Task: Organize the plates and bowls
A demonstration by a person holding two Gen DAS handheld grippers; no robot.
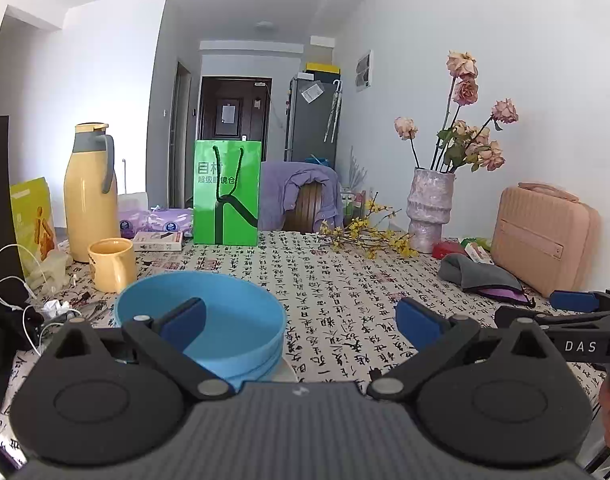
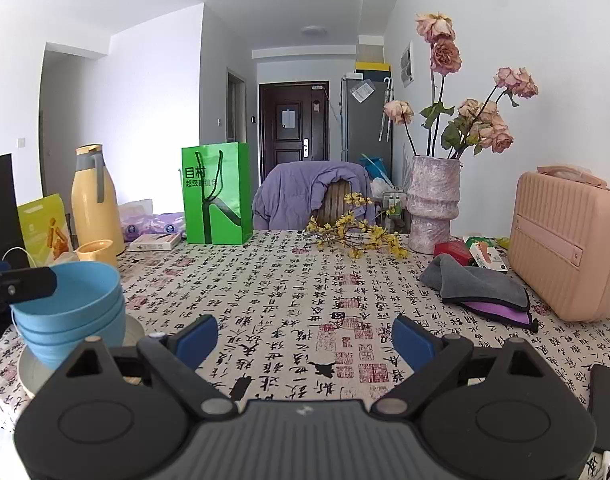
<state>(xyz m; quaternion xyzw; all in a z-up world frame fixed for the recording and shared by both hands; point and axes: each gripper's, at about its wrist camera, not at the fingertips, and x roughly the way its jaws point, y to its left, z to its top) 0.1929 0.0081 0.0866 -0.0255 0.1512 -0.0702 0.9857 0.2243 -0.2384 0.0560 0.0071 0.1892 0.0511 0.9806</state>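
Three blue bowls are nested in a stack on a pale plate at the table's left side. In the left wrist view the top blue bowl sits just ahead of my left gripper, which is open, with its left pad over the bowl's near rim and its right pad outside. My right gripper is open and empty over the patterned tablecloth, to the right of the stack. A left gripper finger shows above the bowls in the right wrist view.
A yellow mug, yellow thermos, green paper bag and cables stand at the left and back. A vase of dried roses, grey cloth and pink case sit at right. A dark phone lies near the right edge.
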